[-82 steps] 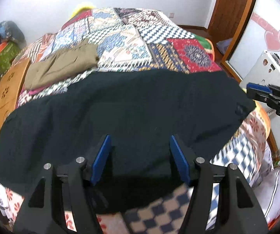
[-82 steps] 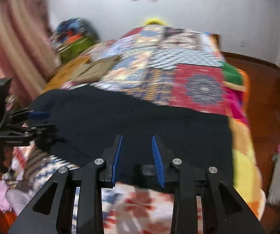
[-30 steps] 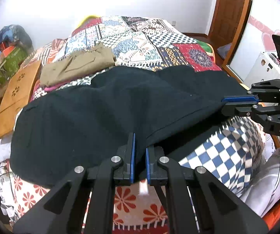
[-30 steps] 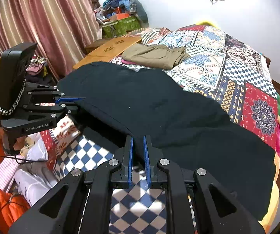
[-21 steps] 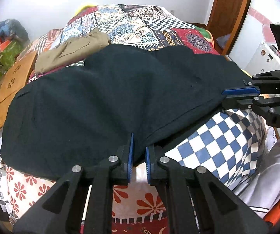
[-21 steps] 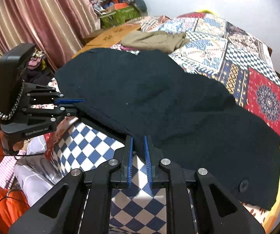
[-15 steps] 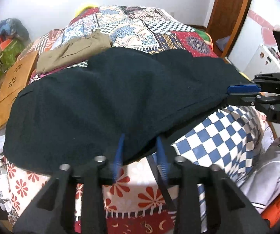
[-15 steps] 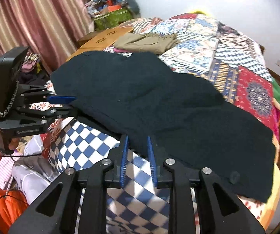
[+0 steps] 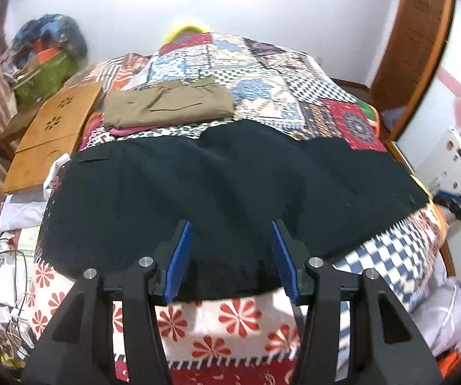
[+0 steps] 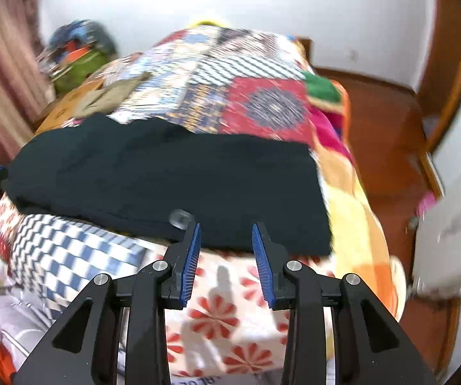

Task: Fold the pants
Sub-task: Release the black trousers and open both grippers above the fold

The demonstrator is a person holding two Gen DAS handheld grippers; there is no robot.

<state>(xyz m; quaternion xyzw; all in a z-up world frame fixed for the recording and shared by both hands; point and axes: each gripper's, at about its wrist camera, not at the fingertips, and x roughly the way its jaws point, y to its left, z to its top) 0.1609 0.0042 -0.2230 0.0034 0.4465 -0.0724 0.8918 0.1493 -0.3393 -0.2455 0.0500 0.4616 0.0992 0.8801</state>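
Note:
The black pants lie spread across the near part of the bed, folded over lengthwise. My left gripper hovers over their near edge. Its jaws are opening, and the dark cloth shows between the blue pads without being pinched. In the right wrist view the black pants end at a straight hem on the right, with a pale button near the front edge. My right gripper sits just short of that edge, jaws opening, nothing gripped. The view is blurred.
Folded khaki pants rest farther back on the patchwork quilt. A wooden board leans at the bed's left side, beside a heap of bags. A door and white cabinet stand right.
Both grippers were shut on the pants' near edge and have let go. Their jaws have spread and the cloth has settled on the bed. The right gripper swung right, toward the hem.

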